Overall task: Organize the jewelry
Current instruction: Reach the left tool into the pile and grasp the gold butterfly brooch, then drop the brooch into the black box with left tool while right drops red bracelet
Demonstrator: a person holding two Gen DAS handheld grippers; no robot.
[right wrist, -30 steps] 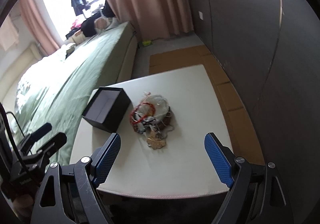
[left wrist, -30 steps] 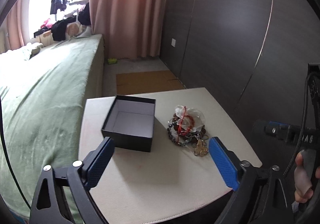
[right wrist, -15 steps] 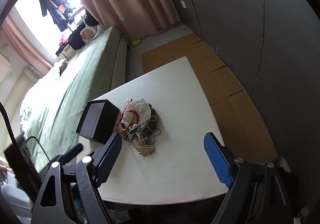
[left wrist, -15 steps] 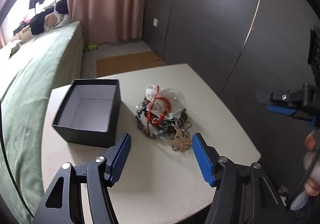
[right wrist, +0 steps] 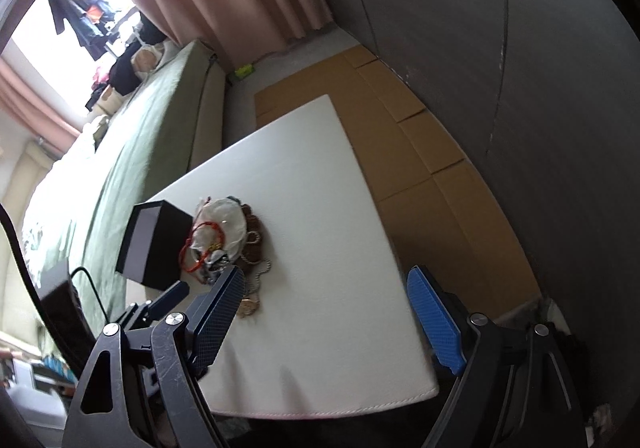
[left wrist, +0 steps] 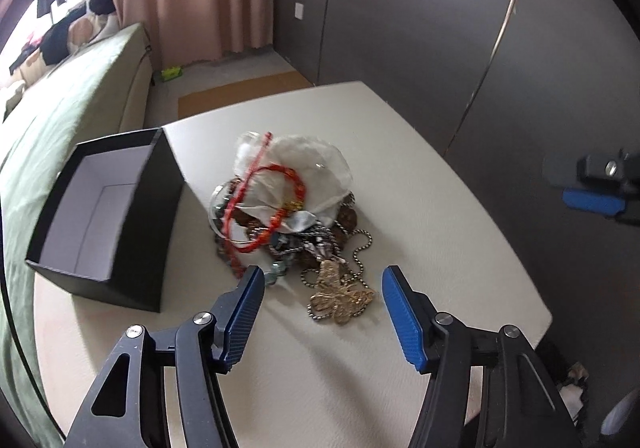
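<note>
1. Two grippers, both w/ jaws apart, holding nothing: left gripper (left wrist: 323, 304) hangs low over the table (left wrist: 420, 208); right gripper (right wrist: 324, 300) sits back, over the table's near edge.
2. Gold pendant (left wrist: 340, 298) on a ball chain lies between the left jaws, not touching them.
3. Jewelry pile (left wrist: 280, 204) at 12 o'clock past the pendant: red bracelet (left wrist: 276, 208) draped over a clear bag (left wrist: 304, 168).
4. Open black box (left wrist: 108, 216) at 10 o'clock, just beside the pile, nothing visible inside.
5. Green bed (left wrist: 68, 104) beyond, at 10–11 o'clock.
</note>
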